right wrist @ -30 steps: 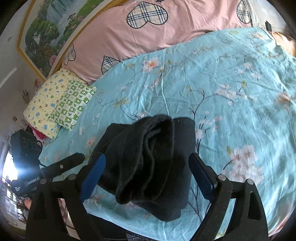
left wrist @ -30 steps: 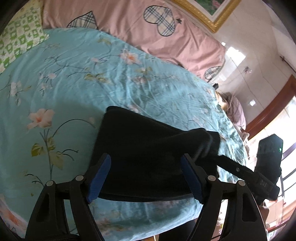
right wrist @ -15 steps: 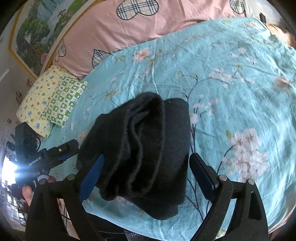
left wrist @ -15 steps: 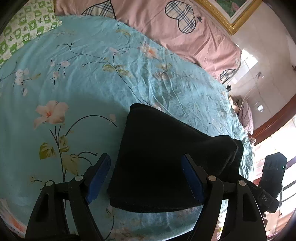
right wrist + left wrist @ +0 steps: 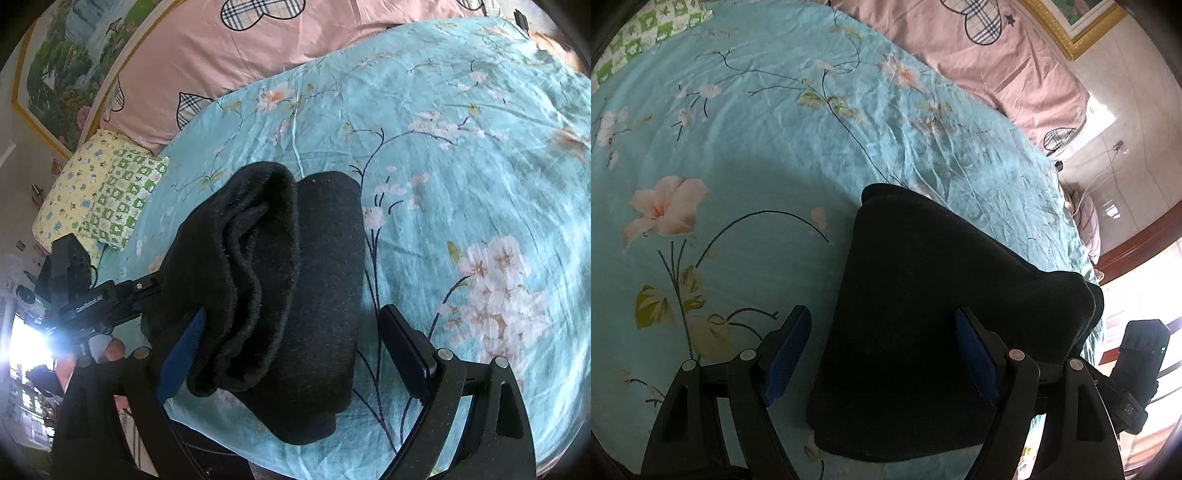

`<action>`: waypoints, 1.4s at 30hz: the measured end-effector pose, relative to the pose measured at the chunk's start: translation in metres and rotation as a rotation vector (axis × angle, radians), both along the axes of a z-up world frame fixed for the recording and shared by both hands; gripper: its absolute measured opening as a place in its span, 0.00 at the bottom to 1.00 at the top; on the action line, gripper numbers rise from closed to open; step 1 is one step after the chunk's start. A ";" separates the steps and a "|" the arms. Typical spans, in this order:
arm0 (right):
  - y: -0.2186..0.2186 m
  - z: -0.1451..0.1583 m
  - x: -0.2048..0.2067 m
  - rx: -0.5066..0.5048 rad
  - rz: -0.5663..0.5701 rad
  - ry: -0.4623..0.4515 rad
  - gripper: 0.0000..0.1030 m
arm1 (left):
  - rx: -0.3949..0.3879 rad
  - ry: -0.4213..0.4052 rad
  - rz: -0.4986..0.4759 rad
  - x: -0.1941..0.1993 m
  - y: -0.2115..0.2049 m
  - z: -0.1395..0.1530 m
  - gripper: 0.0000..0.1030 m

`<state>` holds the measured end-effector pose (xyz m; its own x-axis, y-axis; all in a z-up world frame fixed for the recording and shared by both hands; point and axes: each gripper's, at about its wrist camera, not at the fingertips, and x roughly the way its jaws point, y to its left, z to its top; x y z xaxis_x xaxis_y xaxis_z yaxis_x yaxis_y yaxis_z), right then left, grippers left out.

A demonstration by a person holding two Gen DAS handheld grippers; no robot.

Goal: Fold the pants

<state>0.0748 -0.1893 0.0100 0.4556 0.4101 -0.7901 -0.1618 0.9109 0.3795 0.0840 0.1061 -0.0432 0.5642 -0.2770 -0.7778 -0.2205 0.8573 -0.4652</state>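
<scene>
The black pants (image 5: 923,302) lie folded in a thick stack near the front edge of the bed; in the right wrist view the pants (image 5: 280,280) show their layered folded end. My left gripper (image 5: 882,354) is open, its blue-padded fingers standing wide above the stack's near left part, holding nothing. My right gripper (image 5: 291,354) is open above the stack's near end, its left finger close against the layered cloth, holding nothing. Each gripper shows in the other's view: the right gripper's body (image 5: 1137,369) at far right, the left gripper's body (image 5: 99,299) at far left.
The bed has a teal floral sheet (image 5: 775,147). A pink quilt with plaid hearts (image 5: 258,48) lies along the headboard side. A green and yellow pillow (image 5: 99,195) lies at the left. The bed's front edge (image 5: 229,443) is just below the pants.
Both grippers have drawn nearer the bed and stack. The left view has shifted so the pants sit more to the right. The pants stay folded in place.
</scene>
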 end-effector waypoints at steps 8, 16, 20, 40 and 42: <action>-0.003 -0.005 -0.002 0.075 0.013 0.005 0.72 | -0.057 0.011 -0.017 0.005 -0.002 -0.007 0.55; 0.000 -0.001 -0.009 0.076 0.022 -0.015 0.60 | -0.016 -0.019 -0.035 -0.002 -0.011 0.009 0.33; 0.006 0.006 -0.013 0.049 0.045 -0.044 0.52 | -0.006 -0.034 -0.033 -0.007 -0.013 0.017 0.27; 0.049 0.045 0.003 0.108 0.193 -0.122 0.42 | 0.131 -0.139 0.098 -0.051 0.008 0.085 0.24; 0.058 0.047 0.008 0.105 0.216 -0.129 0.42 | 0.139 -0.143 0.115 -0.055 0.015 0.088 0.24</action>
